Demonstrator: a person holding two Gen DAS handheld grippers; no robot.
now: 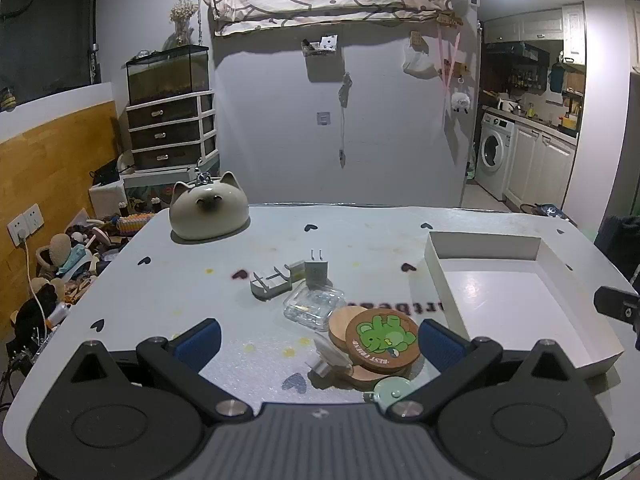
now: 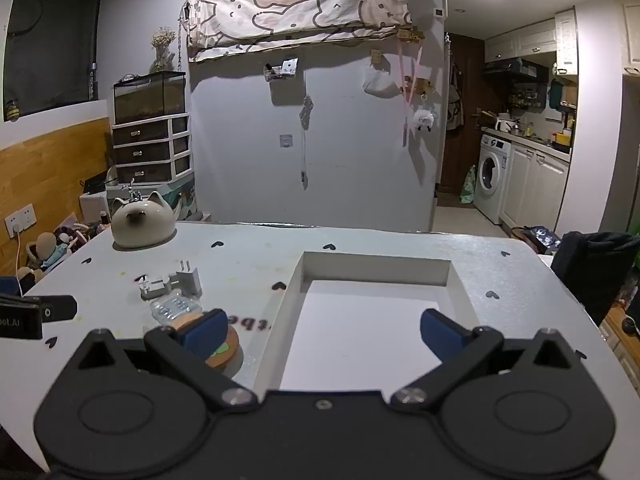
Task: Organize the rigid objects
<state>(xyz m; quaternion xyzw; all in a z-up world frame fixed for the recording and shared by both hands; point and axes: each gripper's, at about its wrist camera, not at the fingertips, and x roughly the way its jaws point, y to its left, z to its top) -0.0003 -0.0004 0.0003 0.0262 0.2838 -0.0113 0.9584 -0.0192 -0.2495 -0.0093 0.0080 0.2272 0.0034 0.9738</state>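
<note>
- Seemingly nothing is sorted yet — the white tray just ahead of the right gripper is bare.
- Both tools gape wide, holding nothing; the left gripper faces the pile.
- Still loose: frog coaster between its fingers, clear case, charger plug beyond (and smaller bits).

A pale table printed with dark hearts carries a cat-shaped ceramic pot at its far left corner, a shallow white tray on the right, and between them a grey clip, a plug adapter, a clear case and stacked wooden coasters.
</note>
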